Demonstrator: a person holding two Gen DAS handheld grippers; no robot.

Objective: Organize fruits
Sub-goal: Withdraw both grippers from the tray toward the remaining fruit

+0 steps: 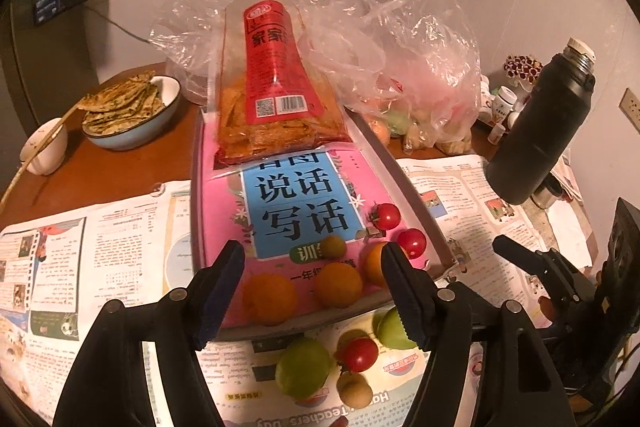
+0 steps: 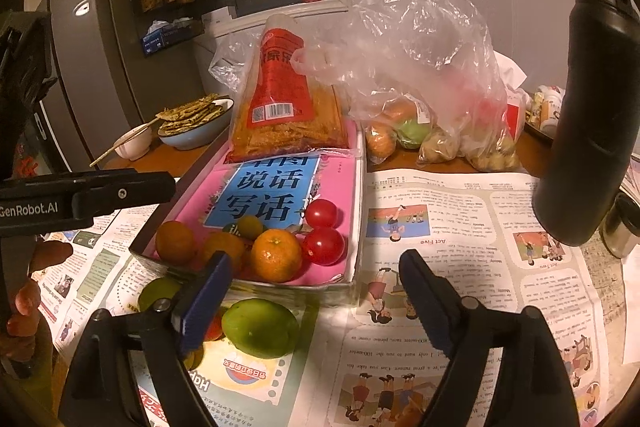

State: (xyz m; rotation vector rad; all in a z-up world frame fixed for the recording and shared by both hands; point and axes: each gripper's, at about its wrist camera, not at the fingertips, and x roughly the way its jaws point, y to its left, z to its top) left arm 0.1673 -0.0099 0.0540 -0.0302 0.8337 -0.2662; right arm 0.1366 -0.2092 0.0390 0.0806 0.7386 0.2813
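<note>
left wrist: close, angled down over tray point(image 1: 404, 163) | right wrist: likewise (from tray's right) | shared: tray

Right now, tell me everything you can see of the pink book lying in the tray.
The pink book lies flat, face up, inside the grey tray, filling most of it. Its glossy cover carries a blue panel with large dark characters. A red-labelled snack bag rests on its far end. On its near end sit three oranges, two cherry tomatoes and a small greenish fruit.
</note>
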